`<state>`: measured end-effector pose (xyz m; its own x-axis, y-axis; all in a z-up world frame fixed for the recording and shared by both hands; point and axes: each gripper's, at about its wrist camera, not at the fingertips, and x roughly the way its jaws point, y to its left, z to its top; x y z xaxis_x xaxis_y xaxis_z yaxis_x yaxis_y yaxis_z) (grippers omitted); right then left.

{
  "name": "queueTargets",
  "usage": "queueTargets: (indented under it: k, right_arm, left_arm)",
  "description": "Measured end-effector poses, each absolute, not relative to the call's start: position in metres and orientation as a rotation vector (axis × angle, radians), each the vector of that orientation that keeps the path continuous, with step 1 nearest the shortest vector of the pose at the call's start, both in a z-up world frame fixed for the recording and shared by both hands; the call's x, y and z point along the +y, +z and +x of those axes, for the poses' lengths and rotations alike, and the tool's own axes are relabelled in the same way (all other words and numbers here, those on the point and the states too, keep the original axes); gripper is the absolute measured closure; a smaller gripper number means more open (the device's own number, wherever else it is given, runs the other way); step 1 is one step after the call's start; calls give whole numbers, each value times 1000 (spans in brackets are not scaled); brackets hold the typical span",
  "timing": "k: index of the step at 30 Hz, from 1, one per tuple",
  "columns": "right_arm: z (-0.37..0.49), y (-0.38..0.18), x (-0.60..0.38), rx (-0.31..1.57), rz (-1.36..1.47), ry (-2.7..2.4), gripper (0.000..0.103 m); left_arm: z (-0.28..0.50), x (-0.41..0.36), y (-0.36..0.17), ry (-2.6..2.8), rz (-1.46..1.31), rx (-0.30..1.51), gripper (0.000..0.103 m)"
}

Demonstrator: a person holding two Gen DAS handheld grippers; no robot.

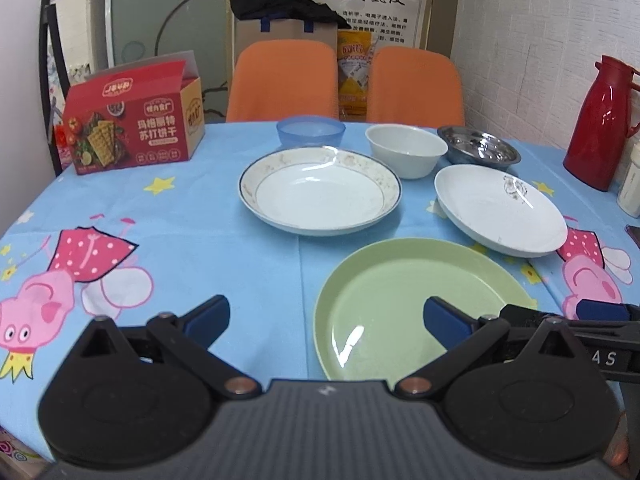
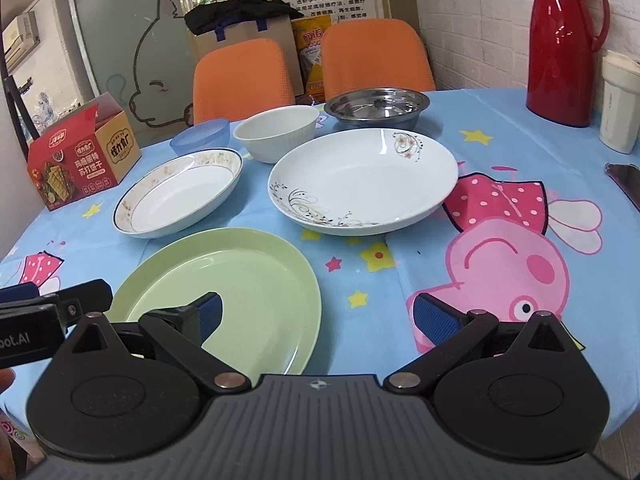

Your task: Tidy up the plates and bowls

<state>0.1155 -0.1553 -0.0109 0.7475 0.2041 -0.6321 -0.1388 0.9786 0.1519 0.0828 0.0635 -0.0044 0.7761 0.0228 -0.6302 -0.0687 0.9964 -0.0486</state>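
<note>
Plates and bowls lie spread, unstacked, on the counter (image 1: 224,248); sorting looks barely begun. The left hand-held gripper (image 1: 326,320) and right hand-held gripper (image 2: 318,312) hover wide open and empty over the near edge, flanking the green plate (image 2: 224,292). A likely next move: closing on that plate's rim to start a stack.

The near rim of the green plate (image 1: 404,304) is hidden behind the gripper body in both views. The blue bowl (image 2: 200,135) is partly covered by the gold-rimmed plate (image 2: 180,196). A dark phone (image 2: 626,182) is cut off at the right edge. The wall poster's (image 1: 376,12) small print cannot be read.
</note>
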Motion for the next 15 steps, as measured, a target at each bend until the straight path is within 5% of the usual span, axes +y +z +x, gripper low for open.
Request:
queueTargets:
  k: [15]
  right_arm:
    - [131,-40,-132,708,-61,284,0]
  left_arm:
    - [117,82,-35,-60,-112,793,1]
